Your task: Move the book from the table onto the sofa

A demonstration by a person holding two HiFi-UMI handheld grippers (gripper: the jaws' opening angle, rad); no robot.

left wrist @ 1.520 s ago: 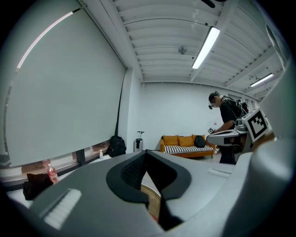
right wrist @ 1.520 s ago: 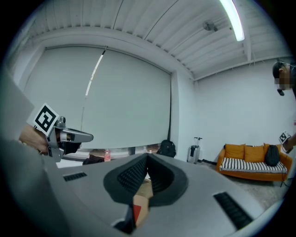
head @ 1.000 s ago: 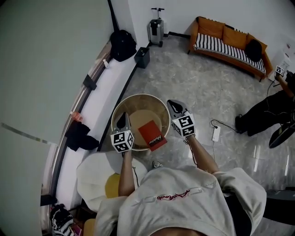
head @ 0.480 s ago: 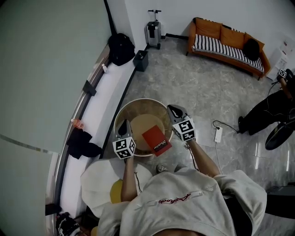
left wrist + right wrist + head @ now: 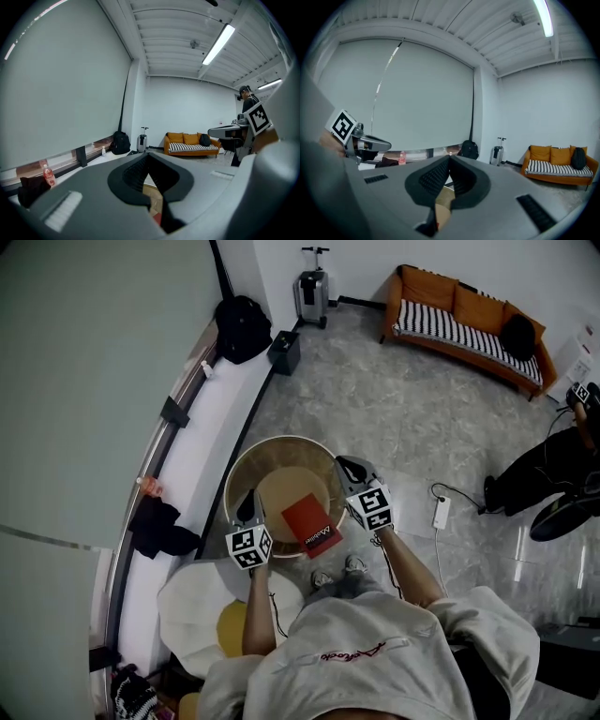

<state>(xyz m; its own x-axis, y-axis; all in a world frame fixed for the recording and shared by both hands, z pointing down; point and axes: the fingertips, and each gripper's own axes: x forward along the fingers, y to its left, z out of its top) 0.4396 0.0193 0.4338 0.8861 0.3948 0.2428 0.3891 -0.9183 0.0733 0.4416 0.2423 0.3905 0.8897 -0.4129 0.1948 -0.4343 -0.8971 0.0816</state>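
Observation:
A red book lies on the near edge of a small round wooden table. My left gripper is shut and empty, hovering over the table's left rim, left of the book. My right gripper is shut and empty, over the table's right rim, just right of the book. In the left gripper view the closed jaws point toward the orange striped sofa at the far wall. That sofa stands at the top right of the head view and also shows in the right gripper view.
A white window bench runs along the left with a black backpack, a dark cloth and a bottle. A suitcase stands by the far wall. A power strip and cable lie on the floor right. A person sits far right.
Both grippers have sunk slightly toward the table, staying shut. The book has not moved.

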